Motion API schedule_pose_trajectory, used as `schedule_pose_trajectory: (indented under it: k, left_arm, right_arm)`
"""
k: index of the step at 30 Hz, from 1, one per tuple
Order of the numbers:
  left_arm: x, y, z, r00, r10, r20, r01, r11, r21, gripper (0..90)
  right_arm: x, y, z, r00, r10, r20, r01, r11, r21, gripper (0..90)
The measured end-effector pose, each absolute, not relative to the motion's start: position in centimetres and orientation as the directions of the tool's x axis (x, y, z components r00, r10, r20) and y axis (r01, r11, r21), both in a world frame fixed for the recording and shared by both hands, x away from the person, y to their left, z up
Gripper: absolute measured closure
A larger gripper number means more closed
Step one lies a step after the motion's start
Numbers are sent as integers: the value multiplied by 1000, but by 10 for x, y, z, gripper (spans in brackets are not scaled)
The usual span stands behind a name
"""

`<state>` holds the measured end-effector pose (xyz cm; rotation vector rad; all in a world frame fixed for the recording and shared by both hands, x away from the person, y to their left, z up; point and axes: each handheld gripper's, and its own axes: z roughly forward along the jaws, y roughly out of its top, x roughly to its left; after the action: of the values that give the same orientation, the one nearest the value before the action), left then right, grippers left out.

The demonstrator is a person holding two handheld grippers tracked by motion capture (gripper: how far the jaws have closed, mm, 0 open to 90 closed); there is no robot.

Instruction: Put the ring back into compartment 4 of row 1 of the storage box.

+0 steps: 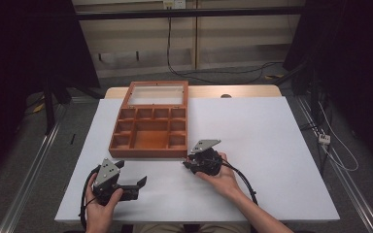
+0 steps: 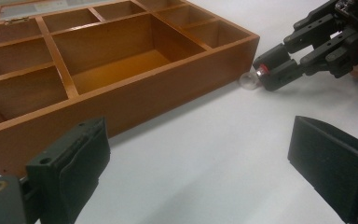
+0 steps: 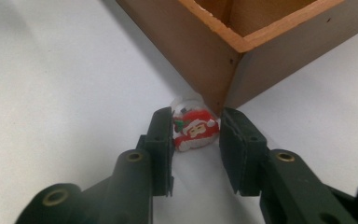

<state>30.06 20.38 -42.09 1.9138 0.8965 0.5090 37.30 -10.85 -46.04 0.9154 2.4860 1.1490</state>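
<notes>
One white surface [image 1: 272, 145] carries one wooden compartment box [image 1: 150, 127], lid open. Two hands each hold tongs: the left tongs [image 1: 138, 187] rest wide apart, nothing between them; the right tongs [image 3: 196, 140], low at the box's near corner, stand narrow around one small Santa figure [image 3: 195, 131], the left pad touching it.

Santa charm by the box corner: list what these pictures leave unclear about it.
- Santa charm, right gripper view: the right claw flanks it; contact with the right-hand pad cannot be told.
- Its clear part, left gripper view: blurred, half hidden by that claw.
- High view: too small, under the claw.
- Wooden box: cut off by the top edge.
</notes>
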Motion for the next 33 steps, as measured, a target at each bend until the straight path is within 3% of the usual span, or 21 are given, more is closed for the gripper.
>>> schedule_pose_trajectory:
  k: [5, 33]
  left_arm:
    - [301, 204, -421, 649, 761, -12, 374, -306, 876, 52]
    - [301, 205, -421, 652, 758, -20, 380, -304, 874, 51]
  right_arm:
    - [373, -109, -460, -769, 639, 25, 433, 491, 756, 708]
    - [364, -116, -445, -798, 601, 45, 399, 471, 787, 711]
